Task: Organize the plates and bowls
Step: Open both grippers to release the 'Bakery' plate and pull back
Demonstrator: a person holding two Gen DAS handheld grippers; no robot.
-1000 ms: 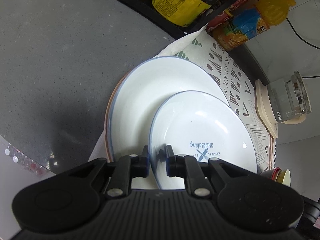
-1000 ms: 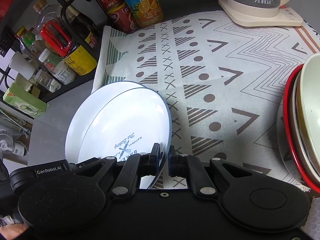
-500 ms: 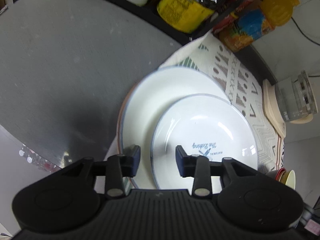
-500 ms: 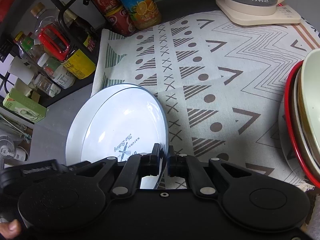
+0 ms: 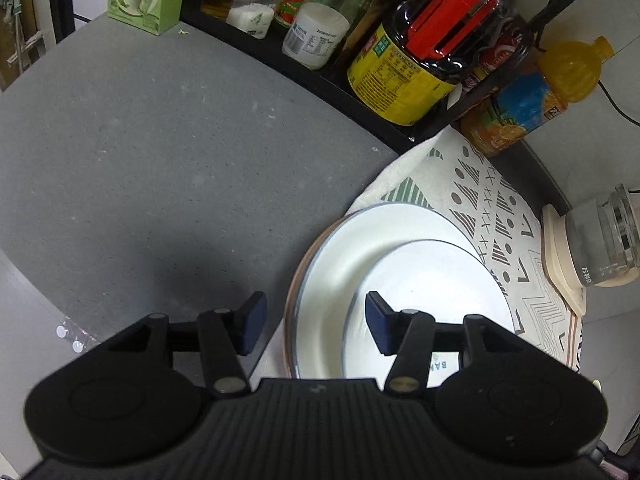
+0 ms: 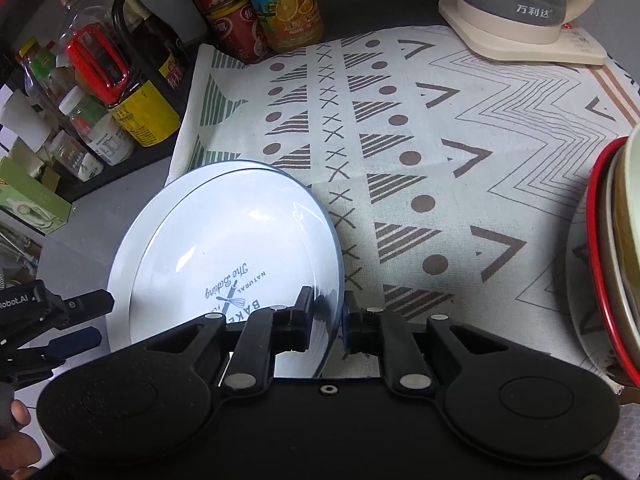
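A small white plate with blue print rests on a larger white plate, both at the left edge of the patterned cloth. My right gripper is shut on the small plate's right rim. My left gripper is open and drawn back at the left rim of the plates; the small plate and the large plate lie ahead of it, with a brown rim under them. A stack of bowls with a red rim stands at the far right.
A black shelf with bottles and jars lines the back. An orange juice bottle and red cans stand at the cloth's back edge. A glass kettle on a cream base is at the back right. Grey counter lies left.
My left gripper let go of the small plate's rim, opened wide and pulled back. My right gripper stayed shut on the small plate, which now lies lower on the large plate.
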